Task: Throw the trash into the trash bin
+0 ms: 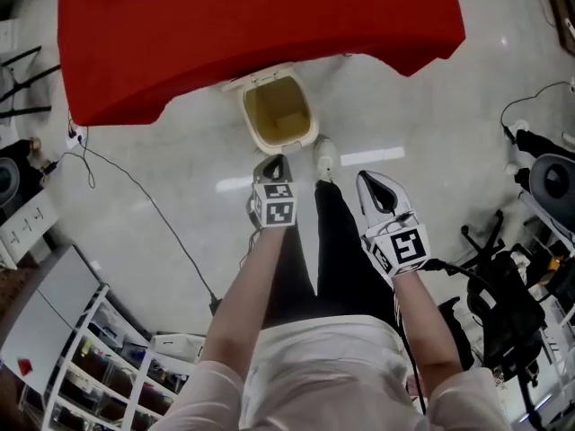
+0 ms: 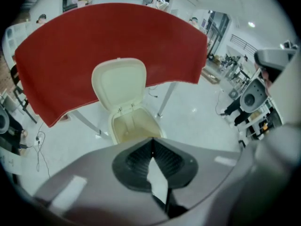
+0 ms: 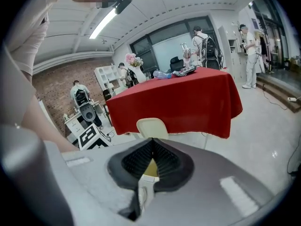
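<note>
Trash bin (image 1: pixel 310 119) stands open at the red tablecloth (image 1: pixel 252 25) edge — left gripper (image 1: pixel 276 162) and right gripper (image 1: pixel 364 180) nearby, jaws together, empty.

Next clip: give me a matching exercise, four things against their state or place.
Things:
1 cream plastic trash bin
2 red fabric tablecloth
3 left hand-held gripper
4 white shoe

States or places:
A jaws together, nothing between them
B draped, edges hanging down
C just beside the bin
D lid flipped up

Pairs: 1-D, 2-B, 3-A, 4-C
</note>
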The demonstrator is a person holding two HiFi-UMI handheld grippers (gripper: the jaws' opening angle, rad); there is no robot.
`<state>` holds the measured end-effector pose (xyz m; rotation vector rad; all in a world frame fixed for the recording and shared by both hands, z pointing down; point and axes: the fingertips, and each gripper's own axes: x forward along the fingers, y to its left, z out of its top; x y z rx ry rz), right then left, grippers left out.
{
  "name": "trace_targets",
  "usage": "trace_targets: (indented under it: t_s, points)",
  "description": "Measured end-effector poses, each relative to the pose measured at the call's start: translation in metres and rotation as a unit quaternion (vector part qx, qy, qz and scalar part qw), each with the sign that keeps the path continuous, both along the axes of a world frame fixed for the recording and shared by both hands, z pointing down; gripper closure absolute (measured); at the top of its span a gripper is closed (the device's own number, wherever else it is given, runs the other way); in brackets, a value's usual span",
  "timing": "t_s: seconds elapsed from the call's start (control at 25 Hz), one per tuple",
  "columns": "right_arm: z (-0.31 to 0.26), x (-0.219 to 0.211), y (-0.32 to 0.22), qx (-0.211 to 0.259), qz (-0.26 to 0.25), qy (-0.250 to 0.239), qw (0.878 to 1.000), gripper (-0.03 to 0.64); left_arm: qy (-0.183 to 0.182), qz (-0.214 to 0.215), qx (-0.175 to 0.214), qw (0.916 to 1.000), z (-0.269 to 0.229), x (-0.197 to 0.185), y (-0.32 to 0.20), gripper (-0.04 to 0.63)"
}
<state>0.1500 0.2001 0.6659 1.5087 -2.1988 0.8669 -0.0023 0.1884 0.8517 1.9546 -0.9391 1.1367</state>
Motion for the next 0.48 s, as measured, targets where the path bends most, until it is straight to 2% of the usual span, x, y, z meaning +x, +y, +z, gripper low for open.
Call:
trace_targets:
  t_s: [0.28,0.48]
  points:
    - [-0.022,-0.014,0.002,-0.012,-0.036,0.03,0.999,0.617,0.014,0.034,0.022,0.9991,-0.064,-0.007,-0.001,0.591]
    - [-0.057,-0.018,0.007,-0.01,-0.046,0.044,0.998,0.617,0.044,0.051,0.041,0.9969,-0.131,-0.011,0.001,0.591]
